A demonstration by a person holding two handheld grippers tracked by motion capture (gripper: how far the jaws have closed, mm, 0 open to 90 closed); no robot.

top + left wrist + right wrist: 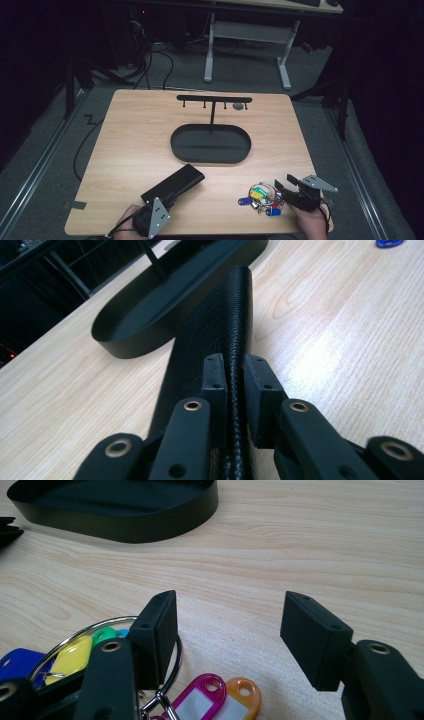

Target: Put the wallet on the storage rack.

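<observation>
Left gripper point(172, 192) clamped tight, right gripper point(283, 184) spread wide, both low

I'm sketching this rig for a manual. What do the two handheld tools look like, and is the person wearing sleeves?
Both tools are matte black. The left tool and the right tool each carry a grey three-cornered plate with small holes on top. Each has two flat rectangular black pads on linked arms with brass-ringed pivots. A thin dark cable trails from the left one. No sleeves are visible; the forearms look bare.

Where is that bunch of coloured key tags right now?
In the high view the bunch of key tags lies on the table near its front right edge, just left of the open right gripper and in front of the black oval tray.
</observation>
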